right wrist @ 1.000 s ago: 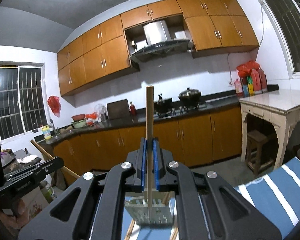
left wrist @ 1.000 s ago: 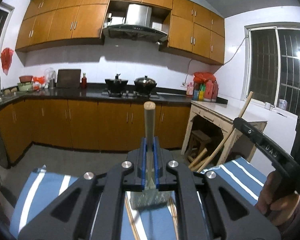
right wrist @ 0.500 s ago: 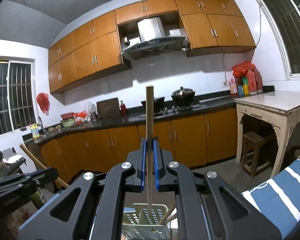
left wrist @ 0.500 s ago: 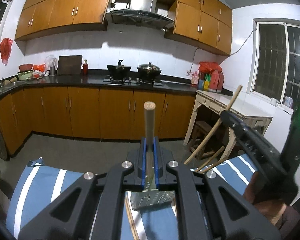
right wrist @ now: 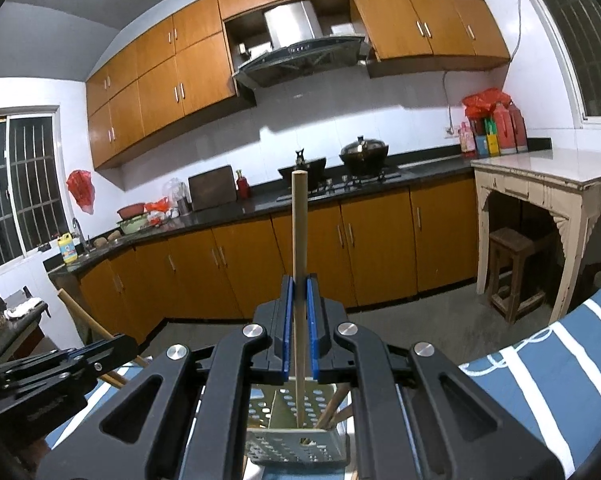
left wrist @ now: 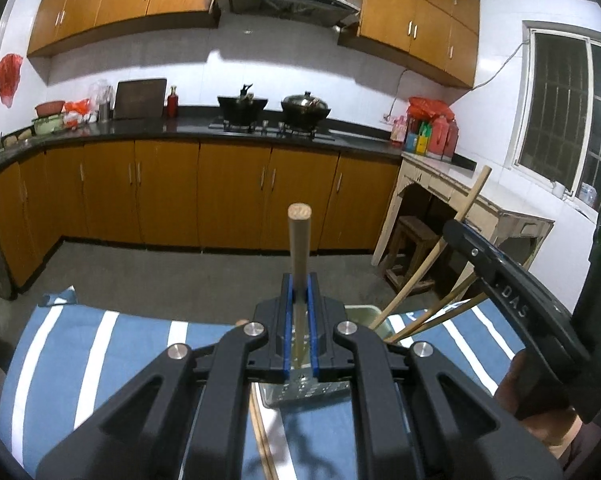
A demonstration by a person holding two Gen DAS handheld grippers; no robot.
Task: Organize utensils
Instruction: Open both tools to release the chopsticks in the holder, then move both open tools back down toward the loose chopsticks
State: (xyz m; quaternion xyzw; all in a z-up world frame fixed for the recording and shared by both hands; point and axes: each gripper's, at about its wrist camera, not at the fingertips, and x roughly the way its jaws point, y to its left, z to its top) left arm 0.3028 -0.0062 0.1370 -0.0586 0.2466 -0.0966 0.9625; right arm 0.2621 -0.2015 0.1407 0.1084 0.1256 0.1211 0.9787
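You are facing a kitchen with white tiled walls (left wrist: 284,68) and a grey floor (left wrist: 204,268). Orange-brown base cabinets (left wrist: 236,196) run along the far wall under a dark countertop (left wrist: 160,126) and bend toward you on the left. Matching upper cabinets (right wrist: 160,80) flank a steel range hood (right wrist: 300,50). Two dark pots (right wrist: 363,151) sit on the hob. On the right, a worn cream side table (right wrist: 548,184) stands with a wooden stool (right wrist: 512,268) beneath it, below a barred window (left wrist: 568,116). Another barred window (right wrist: 24,184) is far left, near a red bag (right wrist: 80,190) on the wall. Light glares off the tiles.
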